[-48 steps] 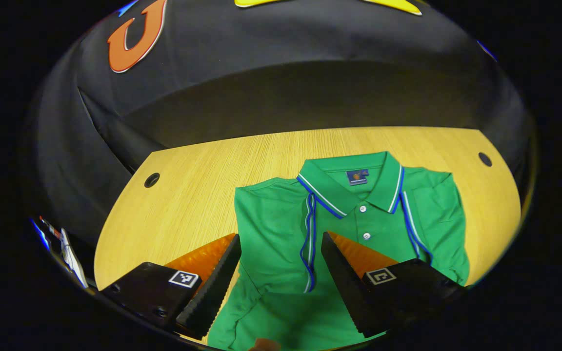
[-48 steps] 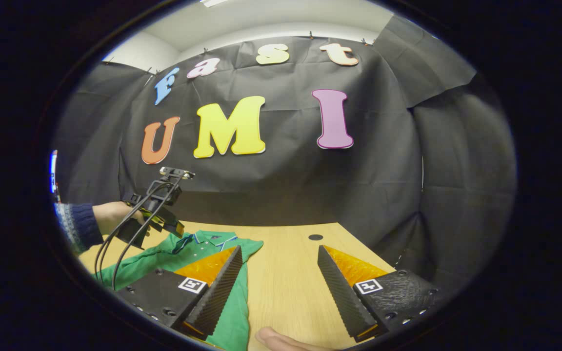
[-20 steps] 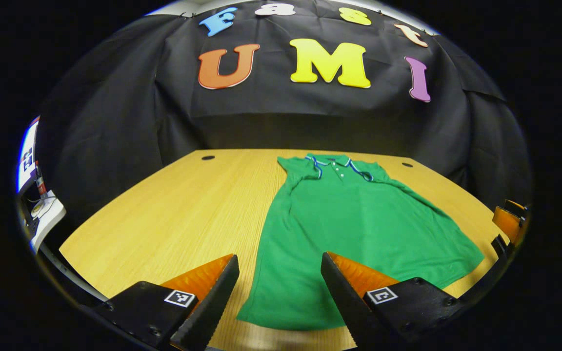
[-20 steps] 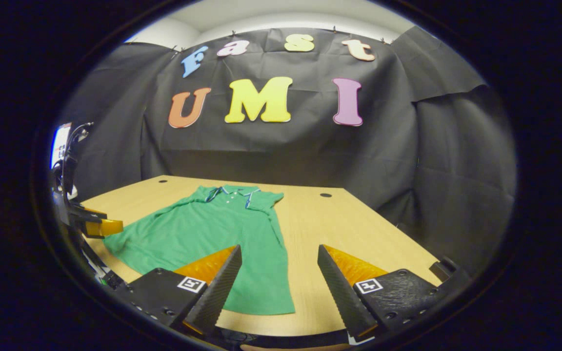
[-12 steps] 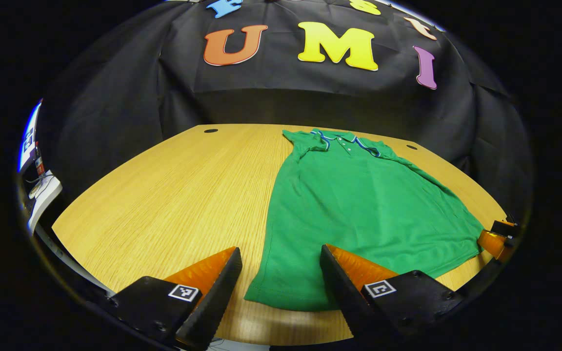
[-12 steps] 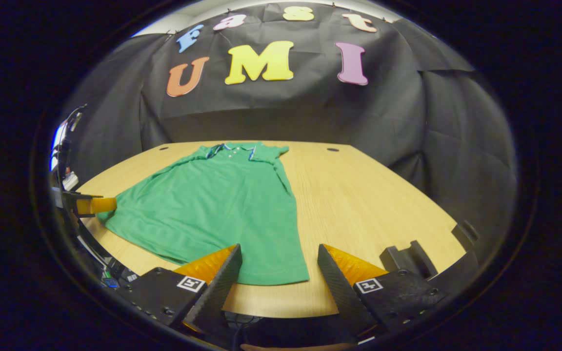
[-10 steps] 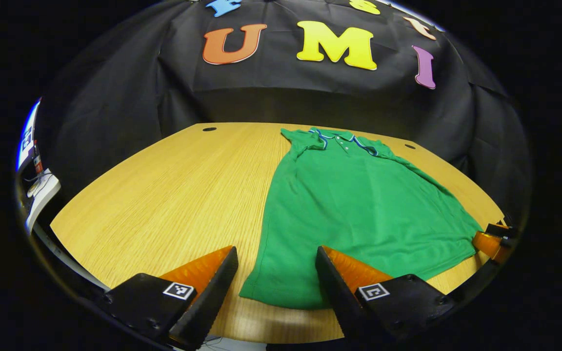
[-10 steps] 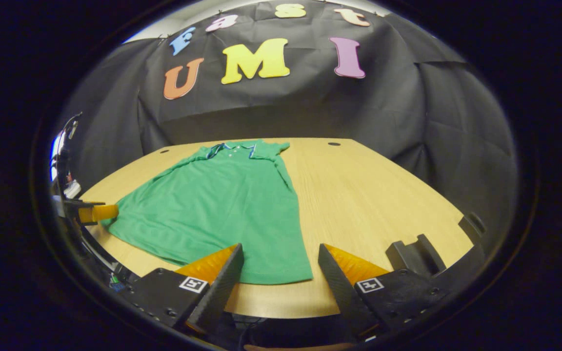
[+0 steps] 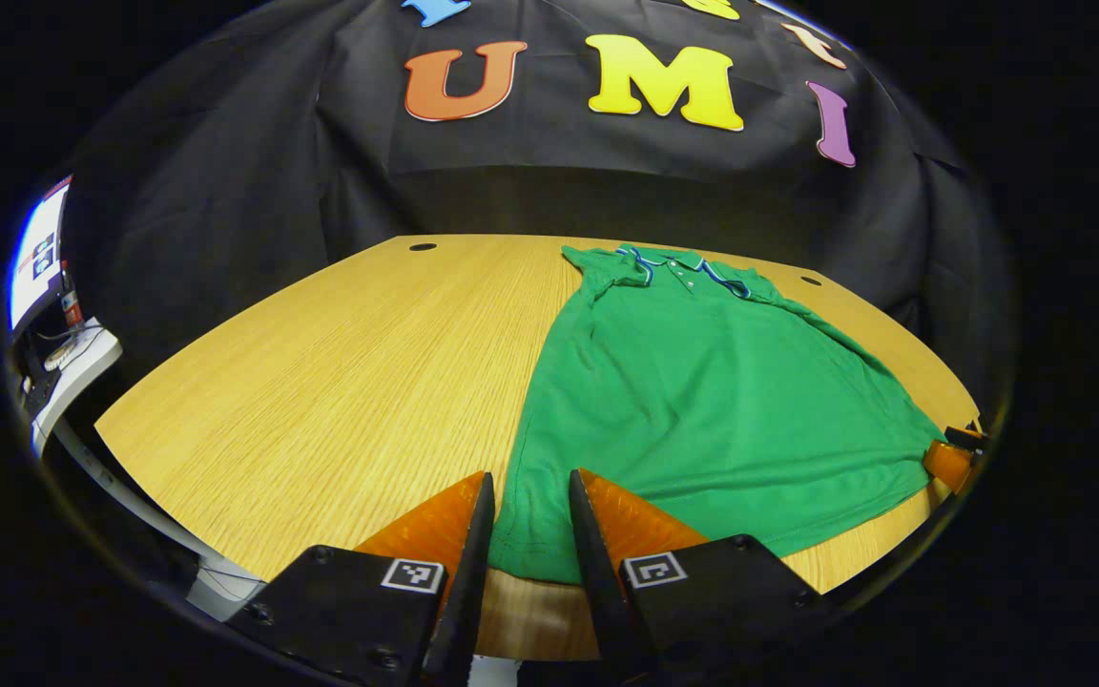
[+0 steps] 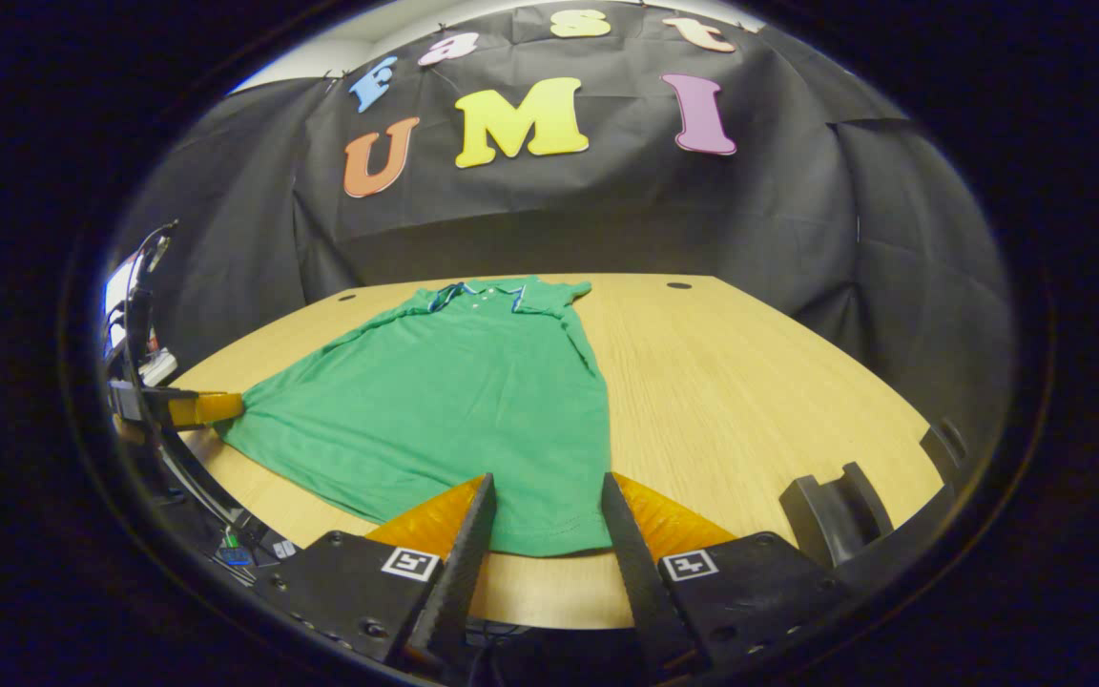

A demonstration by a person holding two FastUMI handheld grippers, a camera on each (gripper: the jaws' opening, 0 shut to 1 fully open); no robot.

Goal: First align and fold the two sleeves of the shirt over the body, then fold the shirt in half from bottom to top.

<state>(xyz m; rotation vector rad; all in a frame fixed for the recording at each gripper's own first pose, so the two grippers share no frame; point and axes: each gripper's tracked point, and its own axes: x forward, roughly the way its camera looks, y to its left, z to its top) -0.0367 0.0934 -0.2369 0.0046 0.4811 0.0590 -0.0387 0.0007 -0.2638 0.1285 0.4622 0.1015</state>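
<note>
Green short-sleeved polo shirt (image 9: 702, 382) with a blue-and-white trimmed collar (image 9: 678, 267) lies flat on the light wood-grain counter (image 9: 340, 382), collar toward the black cloth wall, hem toward the near edge. Sleeves are folded in over the body; the body is at full length, not folded bottom to top.

Left gripper (image 9: 526, 544), left gripper view: at the near counter edge, over the shirt's near-left hem corner. Jaws narrow, a slim gap between the fingers, with the hem corner lying in that gap. Cannot tell whether the fingers press the cloth.

Right gripper (image 10: 540, 534), right gripper view: at the near counter edge, over the shirt's near-right hem corner (image 10: 569, 534). Jaws partly closed, wider than the left pair, the hem edge between them. Contact with the cloth not discernible.

In the right gripper view the left gripper's finger (image 10: 201, 407) sits at the far hem corner; in the left gripper view the right gripper's finger (image 9: 948, 463) sits at the opposite hem corner.

Round cable holes (image 10: 678, 285) mark the counter's far corners. A black bracket (image 10: 831, 515) stands at the near right counter edge.
</note>
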